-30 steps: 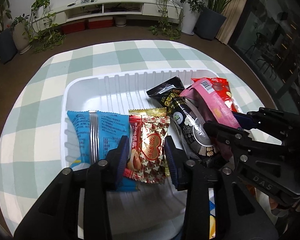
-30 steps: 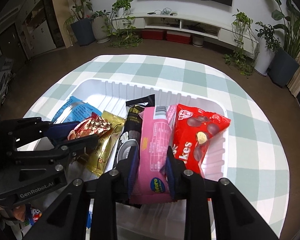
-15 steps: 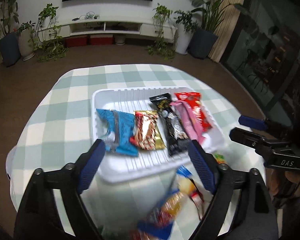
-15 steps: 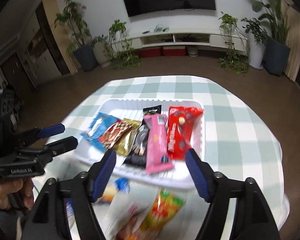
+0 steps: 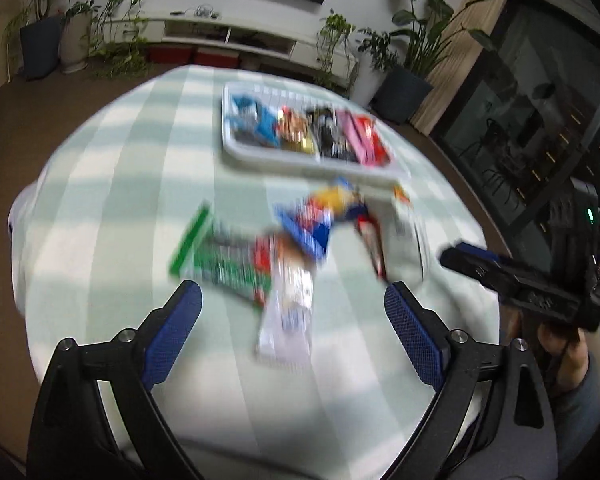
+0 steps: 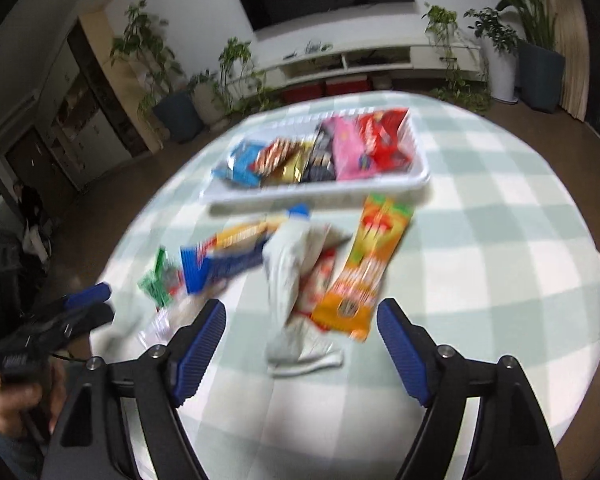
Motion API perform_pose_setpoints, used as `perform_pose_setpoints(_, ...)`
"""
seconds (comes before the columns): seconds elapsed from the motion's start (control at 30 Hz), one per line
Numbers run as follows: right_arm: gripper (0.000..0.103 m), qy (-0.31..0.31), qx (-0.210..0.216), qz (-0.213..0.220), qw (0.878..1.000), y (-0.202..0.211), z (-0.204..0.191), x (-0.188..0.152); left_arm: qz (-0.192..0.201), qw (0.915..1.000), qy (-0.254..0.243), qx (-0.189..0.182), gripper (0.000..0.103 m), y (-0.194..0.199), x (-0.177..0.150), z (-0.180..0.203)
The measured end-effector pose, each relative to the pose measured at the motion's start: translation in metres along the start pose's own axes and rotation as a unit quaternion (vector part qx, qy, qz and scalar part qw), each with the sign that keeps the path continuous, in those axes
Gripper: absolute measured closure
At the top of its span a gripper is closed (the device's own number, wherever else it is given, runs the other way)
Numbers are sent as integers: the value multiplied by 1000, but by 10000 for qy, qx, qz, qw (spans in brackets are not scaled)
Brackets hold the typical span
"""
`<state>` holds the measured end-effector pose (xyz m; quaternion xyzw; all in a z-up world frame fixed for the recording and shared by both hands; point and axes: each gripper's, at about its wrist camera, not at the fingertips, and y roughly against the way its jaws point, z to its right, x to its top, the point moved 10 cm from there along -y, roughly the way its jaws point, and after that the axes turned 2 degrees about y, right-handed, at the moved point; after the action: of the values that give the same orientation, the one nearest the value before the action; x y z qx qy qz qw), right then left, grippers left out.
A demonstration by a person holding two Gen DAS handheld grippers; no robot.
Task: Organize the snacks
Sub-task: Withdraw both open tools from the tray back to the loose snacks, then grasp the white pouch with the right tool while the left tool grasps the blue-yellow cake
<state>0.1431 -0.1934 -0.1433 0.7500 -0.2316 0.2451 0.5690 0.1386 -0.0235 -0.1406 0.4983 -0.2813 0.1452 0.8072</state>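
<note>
You have one white tray [image 6: 419, 172] near the far edge of the checked table [image 6: 500, 240]. Five packets lie side by side in it: one blue [image 6: 242, 160], one red-and-gold [image 6: 278, 156], one black [image 6: 320, 156], one pink [image 6: 350, 148], one red [image 6: 384, 140].

Between the tray and the near edge you have a loose heap. Blur limits your count; at least five show: one orange [image 6: 360, 276], one white [image 6: 288, 280], one blue-and-yellow [image 6: 228, 258], one green [image 6: 160, 280], one red-and-white [image 6: 320, 280] under the others.

Two grippers: left [image 5: 292, 312], right [image 6: 300, 324], both spread wide and empty.
</note>
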Motion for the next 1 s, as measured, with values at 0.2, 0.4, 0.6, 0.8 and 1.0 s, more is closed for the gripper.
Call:
perform_pose_setpoints(0.2,37,288,-221,-121,9993,-10,-10,-1,47,10000,43,-31,10,9,-34,9)
perform_pose_setpoints(0.4,46,429,-252,-426,9979,-31,-15,5,89,9999,39,-62,10,13,-39,12)
perform_pose_setpoints(0.6,57,437,-391,-659,9961,-50,-13,10,106,9999,58,-29,10,11,-29,5)
perform_pose_setpoints(0.8,81,208,-287,-731,9967,-54,-4,8,96,10000,12,16,10,10,-25,1)
perform_pose_setpoints(1.0,85,62,-137,-618,9980,-46,0,6,196,9993,-304,91,12,11,-6,6)
